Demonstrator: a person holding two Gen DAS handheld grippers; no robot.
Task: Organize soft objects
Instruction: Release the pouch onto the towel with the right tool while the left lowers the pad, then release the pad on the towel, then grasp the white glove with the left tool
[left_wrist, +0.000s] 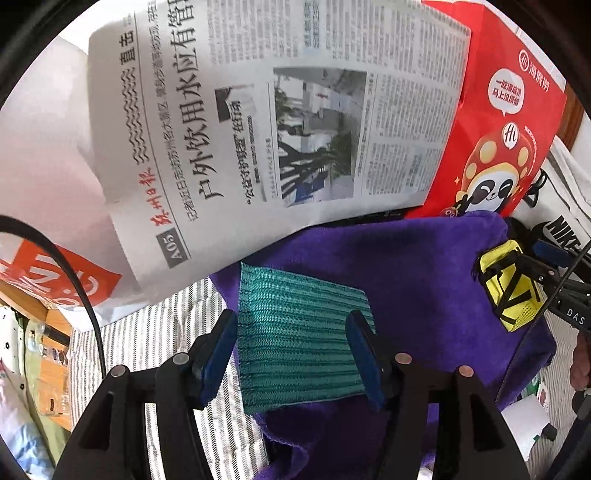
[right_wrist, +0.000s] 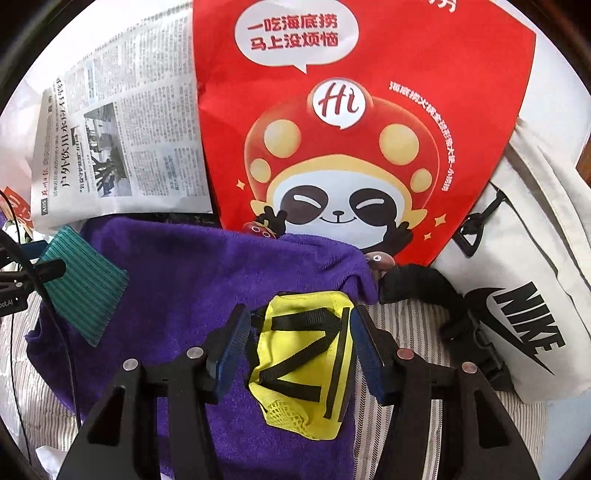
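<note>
The left claw (left_wrist: 291, 354) is standing wide astride the green cloth (left_wrist: 295, 332) lying lower centre on the purple towel (left_wrist: 424, 295), long axis running away from it, while the right claw (right_wrist: 297, 350) is straddling the yellow pouch (right_wrist: 303, 369), also wide.

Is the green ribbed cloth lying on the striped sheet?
No, the green ribbed cloth lies on the purple towel.

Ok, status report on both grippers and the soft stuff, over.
Left gripper open, straddling green cloth. Right gripper open around yellow pouch. Both items on purple towel. Newspaper and red bag crowd behind.
</note>
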